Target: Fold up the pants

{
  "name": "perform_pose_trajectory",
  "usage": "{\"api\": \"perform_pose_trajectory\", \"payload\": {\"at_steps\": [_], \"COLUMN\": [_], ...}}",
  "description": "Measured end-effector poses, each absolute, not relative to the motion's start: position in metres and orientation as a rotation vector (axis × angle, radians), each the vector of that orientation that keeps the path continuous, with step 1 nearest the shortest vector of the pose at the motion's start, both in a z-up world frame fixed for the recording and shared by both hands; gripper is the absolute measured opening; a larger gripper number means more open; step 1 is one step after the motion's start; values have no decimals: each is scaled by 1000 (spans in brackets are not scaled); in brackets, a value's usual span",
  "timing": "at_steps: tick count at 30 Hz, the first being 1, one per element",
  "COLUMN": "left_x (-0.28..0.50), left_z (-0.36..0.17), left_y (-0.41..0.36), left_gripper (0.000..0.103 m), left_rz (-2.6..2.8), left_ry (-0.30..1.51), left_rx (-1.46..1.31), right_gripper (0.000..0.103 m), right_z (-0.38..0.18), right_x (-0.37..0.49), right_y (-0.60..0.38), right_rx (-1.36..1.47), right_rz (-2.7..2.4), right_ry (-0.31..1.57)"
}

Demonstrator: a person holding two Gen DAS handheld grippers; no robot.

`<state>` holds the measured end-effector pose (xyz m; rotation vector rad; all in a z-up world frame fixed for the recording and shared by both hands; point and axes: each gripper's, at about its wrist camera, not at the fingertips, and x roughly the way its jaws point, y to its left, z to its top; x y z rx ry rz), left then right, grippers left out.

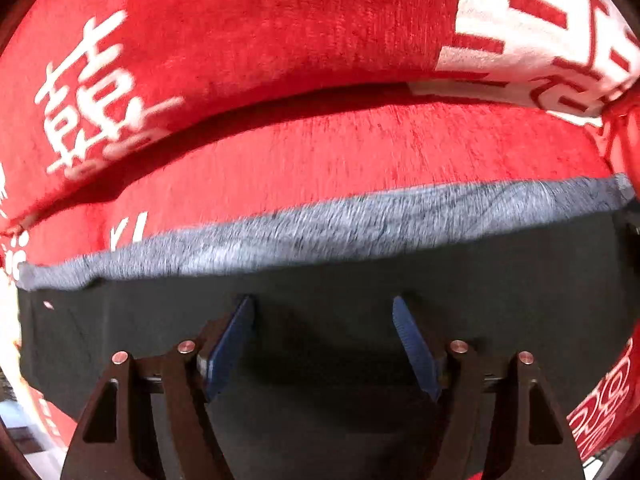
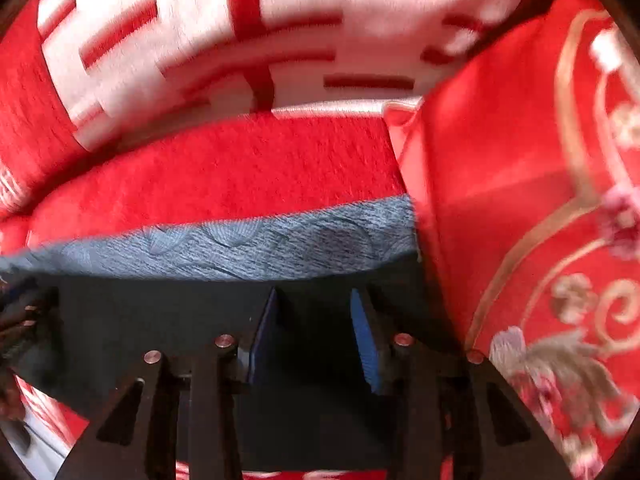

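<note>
The black pants (image 1: pixel 320 288), with a grey fleecy lining turned out along the far edge, are judged soft and limp, best pinched at that edge. They are spread on a red sofa cushion (image 1: pixel 320 152), directly beneath both grippers. The left gripper (image 1: pixel 324 308) is held wide and empty; the right gripper (image 2: pixel 314 300) is partly closed, with nothing visibly pinched.

Pants (image 1: pixel 320 288) on sofa seat (image 1: pixel 320 160) (pillow (image 2: pixel 520 180) beside)
</note>
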<state>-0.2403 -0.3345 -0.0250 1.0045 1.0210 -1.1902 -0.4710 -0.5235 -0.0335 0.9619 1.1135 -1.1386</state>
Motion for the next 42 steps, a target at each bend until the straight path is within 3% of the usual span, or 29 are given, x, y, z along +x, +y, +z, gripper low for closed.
{"api": "perform_pose_trajectory", "payload": {"at_steps": [2, 6, 10, 14, 19, 21, 28, 32, 34, 42], "left_x": [-235, -220, -191, -152, -108, -85, 11, 72, 95, 103], "left_z": [-24, -15, 6, 20, 30, 31, 18, -24, -32, -29], "left_y": [-322, -299, -263, -227, -203, -196, -207, -199, -186, -174], "left_gripper": [79, 79, 79, 79, 79, 79, 79, 79, 85, 85], "left_rz": [-1198, -1138, -1086, -1026, -1024, -1029, -994, -889, -948, -1022], "left_ry": [1020, 1065, 1094, 1101, 1079, 1068, 976, 1009, 1081, 1087], "left_rx": [1027, 1059, 1012, 990, 1005, 1009, 1019, 1059, 958, 903], "right_gripper": [35, 38, 39, 39, 59, 61, 61, 61, 60, 60], "right_z": [-28, -24, -5, 33, 71, 76, 11, -27, -38, -52], "right_x": [-475, -482, -500, -472, -404, -369, -229, -179, -164, -131], "right_y": [-518, -511, -497, -470, -423, -400, -329, -310, -306, -312], "right_rx": [882, 950, 1154, 1138, 1166, 1281, 1511, 1542, 1564, 1548], "right_rz": [-1179, -1161, -1074, -955, -765, -622, -457, -466, -460, -444], "right_ry": [1145, 1124, 920, 759, 573, 525, 625, 648, 630, 614]}}
